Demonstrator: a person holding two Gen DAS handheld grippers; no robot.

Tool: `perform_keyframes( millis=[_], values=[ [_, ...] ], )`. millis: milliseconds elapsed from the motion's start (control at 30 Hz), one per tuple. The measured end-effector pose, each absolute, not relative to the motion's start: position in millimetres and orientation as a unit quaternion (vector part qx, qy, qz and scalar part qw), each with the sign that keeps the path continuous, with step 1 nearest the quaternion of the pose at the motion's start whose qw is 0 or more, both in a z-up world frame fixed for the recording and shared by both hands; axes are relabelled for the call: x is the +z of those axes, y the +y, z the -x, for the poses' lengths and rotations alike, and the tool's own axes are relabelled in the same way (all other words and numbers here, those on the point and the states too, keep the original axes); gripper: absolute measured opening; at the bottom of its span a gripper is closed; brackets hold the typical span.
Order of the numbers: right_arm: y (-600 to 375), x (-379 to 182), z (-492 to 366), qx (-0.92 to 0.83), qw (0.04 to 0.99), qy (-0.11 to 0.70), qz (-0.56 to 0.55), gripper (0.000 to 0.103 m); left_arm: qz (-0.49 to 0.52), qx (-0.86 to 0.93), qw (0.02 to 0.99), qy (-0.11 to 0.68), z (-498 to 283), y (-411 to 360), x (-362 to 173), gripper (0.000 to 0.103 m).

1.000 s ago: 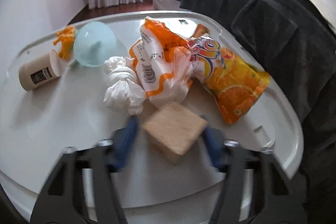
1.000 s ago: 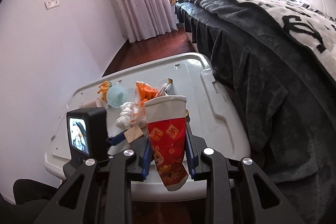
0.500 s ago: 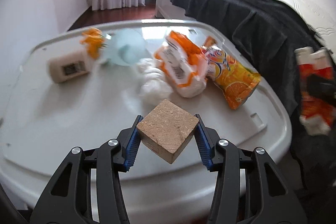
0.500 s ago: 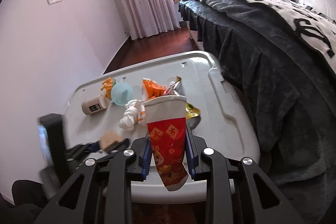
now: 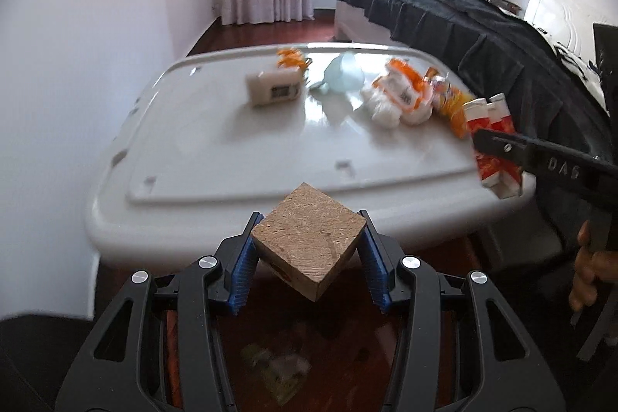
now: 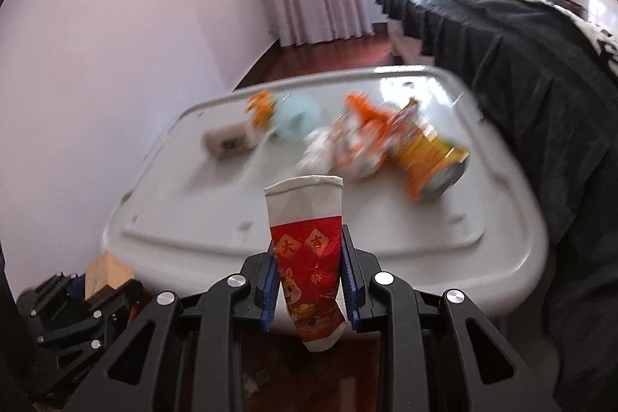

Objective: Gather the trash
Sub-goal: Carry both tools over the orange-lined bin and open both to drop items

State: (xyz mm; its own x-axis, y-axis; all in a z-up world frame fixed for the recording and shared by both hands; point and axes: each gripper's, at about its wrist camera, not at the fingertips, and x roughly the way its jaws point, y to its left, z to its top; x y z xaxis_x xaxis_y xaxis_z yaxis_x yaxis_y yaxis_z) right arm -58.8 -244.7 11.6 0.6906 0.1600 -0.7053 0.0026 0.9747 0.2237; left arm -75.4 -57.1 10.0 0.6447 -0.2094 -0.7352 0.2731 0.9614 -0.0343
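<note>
A bed (image 5: pixel 483 26) with a dark cover runs along the far right of the white tabletop (image 5: pixel 239 141). On the tabletop's far half lie an orange snack bag (image 6: pixel 428 157), a crumpled white wrapper (image 5: pixel 398 91), a pale blue funnel (image 5: pixel 343 76) and a beige bottle (image 5: pixel 274 87) on its side. Off the tabletop's near edge, the left tongs (image 5: pixel 307 255) are clenched on a wooden block (image 5: pixel 309 238). The right tongs (image 6: pixel 309 273) are clenched on a flattened red paper cup (image 6: pixel 307 257), also at the near edge.
</note>
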Motion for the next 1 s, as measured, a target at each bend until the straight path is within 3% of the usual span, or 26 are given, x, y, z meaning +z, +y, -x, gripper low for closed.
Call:
perform_keyframes(
  millis=[467,767,1000],
  values=[
    [-164,-44,153,0.087,0.89,0.445,-0.04,0.028,-0.049,-0.137,0.868,0.475,137,-19,-41,0.047],
    [-167,-73,147,0.081,0.862,0.498,-0.052,0.028,-0.044,-0.123,0.833,0.538,126,-15,-82,0.047],
    [-167,-84,145,0.077,0.85,0.517,-0.058,0.028,-0.055,-0.125,0.83,0.541,126,-22,-84,0.047]
  ],
)
